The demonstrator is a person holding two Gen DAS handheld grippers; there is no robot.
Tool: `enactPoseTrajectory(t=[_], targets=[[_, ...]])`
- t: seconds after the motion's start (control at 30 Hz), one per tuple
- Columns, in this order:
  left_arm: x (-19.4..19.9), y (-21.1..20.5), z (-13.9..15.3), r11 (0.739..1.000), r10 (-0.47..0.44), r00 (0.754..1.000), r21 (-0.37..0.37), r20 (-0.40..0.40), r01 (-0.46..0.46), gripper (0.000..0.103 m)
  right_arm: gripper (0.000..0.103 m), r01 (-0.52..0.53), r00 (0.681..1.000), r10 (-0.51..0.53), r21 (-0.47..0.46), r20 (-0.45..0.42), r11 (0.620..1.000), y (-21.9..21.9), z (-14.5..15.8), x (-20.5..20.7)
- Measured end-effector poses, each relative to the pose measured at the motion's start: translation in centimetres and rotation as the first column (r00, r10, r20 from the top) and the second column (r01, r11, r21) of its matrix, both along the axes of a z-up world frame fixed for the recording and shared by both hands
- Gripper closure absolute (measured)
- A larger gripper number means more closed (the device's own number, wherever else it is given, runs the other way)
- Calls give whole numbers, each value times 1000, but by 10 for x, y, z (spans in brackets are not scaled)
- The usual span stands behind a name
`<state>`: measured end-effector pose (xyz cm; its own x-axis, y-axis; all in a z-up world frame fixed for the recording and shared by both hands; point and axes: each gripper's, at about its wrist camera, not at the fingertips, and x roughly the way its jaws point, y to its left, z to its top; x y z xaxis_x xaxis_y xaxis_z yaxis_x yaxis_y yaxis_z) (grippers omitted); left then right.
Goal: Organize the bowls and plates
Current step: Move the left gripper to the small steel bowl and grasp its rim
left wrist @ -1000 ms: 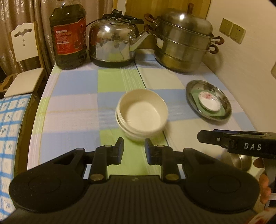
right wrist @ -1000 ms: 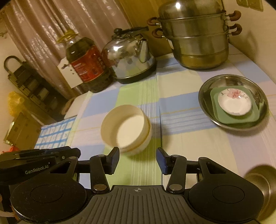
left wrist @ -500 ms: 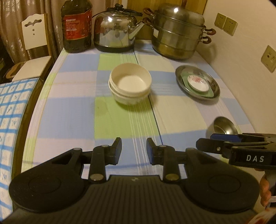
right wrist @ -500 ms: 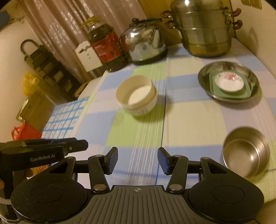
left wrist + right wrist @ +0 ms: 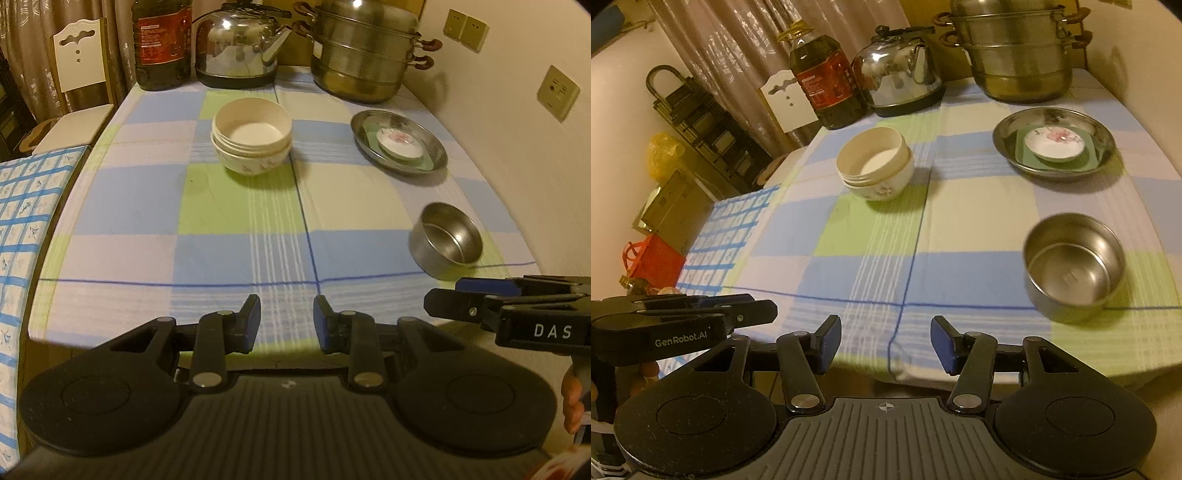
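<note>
A stack of cream bowls [image 5: 252,139] [image 5: 874,167] stands mid-table. A steel plate [image 5: 399,143] [image 5: 1053,142] at the right holds a green square plate and a small white flowered dish [image 5: 1054,143]. A steel bowl [image 5: 446,238] [image 5: 1074,266] sits alone near the front right. My left gripper [image 5: 287,320] is open and empty above the table's front edge. My right gripper [image 5: 885,339] is open and empty there too, beside the left one.
An oil bottle [image 5: 161,44], a steel kettle [image 5: 240,48] and a stacked steamer pot [image 5: 364,55] line the back of the checked tablecloth [image 5: 236,206]. A wall is at the right, and a chair [image 5: 79,85] at the left.
Both grippers have pulled back from the cream bowls to the table's front edge. The steel bowl has come into view. Both stayed open and empty.
</note>
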<state>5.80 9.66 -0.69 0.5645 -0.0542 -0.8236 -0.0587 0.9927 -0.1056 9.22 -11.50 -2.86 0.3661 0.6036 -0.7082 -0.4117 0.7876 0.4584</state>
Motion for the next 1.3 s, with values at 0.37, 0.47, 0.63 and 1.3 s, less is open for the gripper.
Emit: enactPoseTrajectory(t=[0.37, 0.47, 0.63, 1.3], targets=[[-23, -37, -2, 1000, -10, 1000, -4, 10, 10, 76, 45, 30, 1000, -30, -10, -3, 999, -43, -1, -23], [-26, -48, -2, 1000, -18, 1000, -2, 15, 18, 76, 44, 42, 999, -42, -12, -5, 999, -54, -1, -29], [-28, -61, -4, 1000, -29, 999, 0, 12, 29, 76, 42, 62, 998, -62, -18, -9, 998, -71, -3, -33], [-19, -108, -13, 998, -61, 998, -1, 6, 61, 76, 42, 110, 994, -110, -84, -2, 990, -114, -10, -28]])
